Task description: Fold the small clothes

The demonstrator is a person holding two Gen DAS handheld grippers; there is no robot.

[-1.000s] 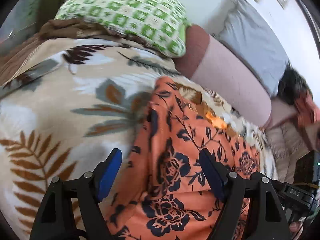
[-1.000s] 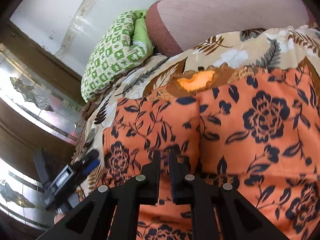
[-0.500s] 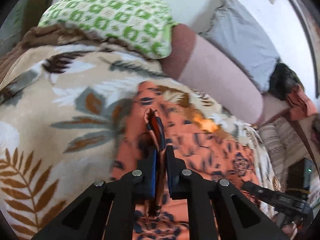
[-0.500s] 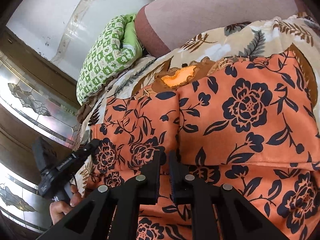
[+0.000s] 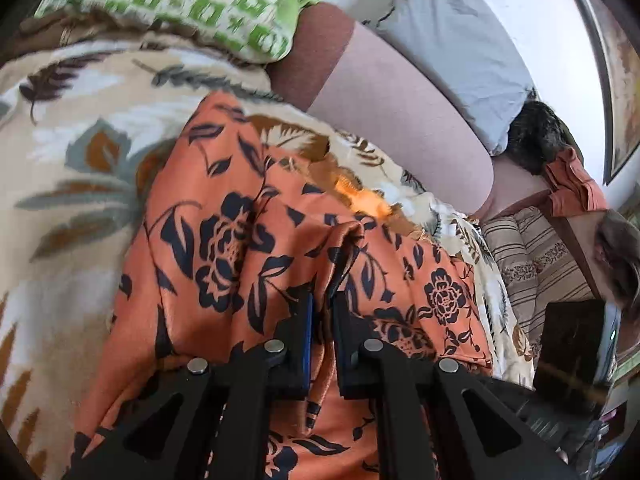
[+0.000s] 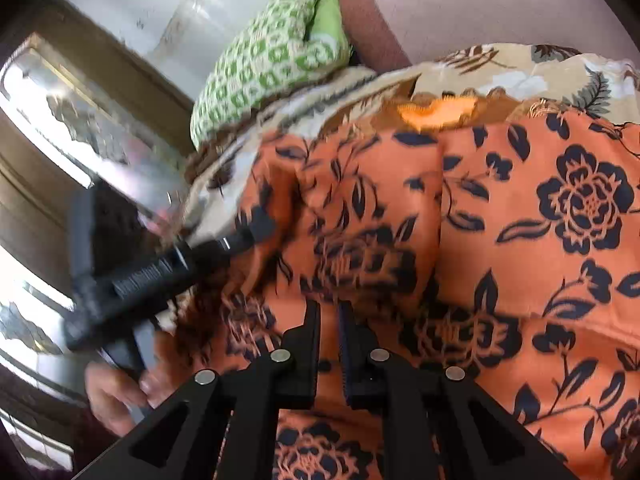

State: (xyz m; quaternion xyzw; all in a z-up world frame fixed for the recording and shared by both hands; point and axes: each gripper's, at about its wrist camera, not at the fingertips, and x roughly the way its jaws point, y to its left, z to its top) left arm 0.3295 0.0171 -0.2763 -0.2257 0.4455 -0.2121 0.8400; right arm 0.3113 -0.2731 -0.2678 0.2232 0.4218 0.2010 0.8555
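Observation:
An orange garment with dark blue flowers [image 5: 224, 240] lies on a leaf-print blanket [image 5: 60, 160]. My left gripper [image 5: 323, 300] is shut on a raised fold of this garment, which stands up between its fingers. In the right wrist view the same garment [image 6: 520, 240] fills the frame. My right gripper [image 6: 329, 308] is shut on its near edge. The left gripper [image 6: 152, 272] shows there at the left, held by a hand, its tips buried in the cloth.
A green checked pillow [image 5: 180, 0] lies at the head of the bed, next to a pink bolster [image 5: 400, 120] and a grey pillow [image 5: 460, 48]. A striped cushion [image 5: 532, 248] and dark clothes [image 5: 536, 136] sit at the right. A glazed wooden door [image 6: 60, 140] stands at the left.
My left gripper, open a second ago, shut on a fold of the garment and has pulled it toward the right. My right gripper stayed shut on the cloth.

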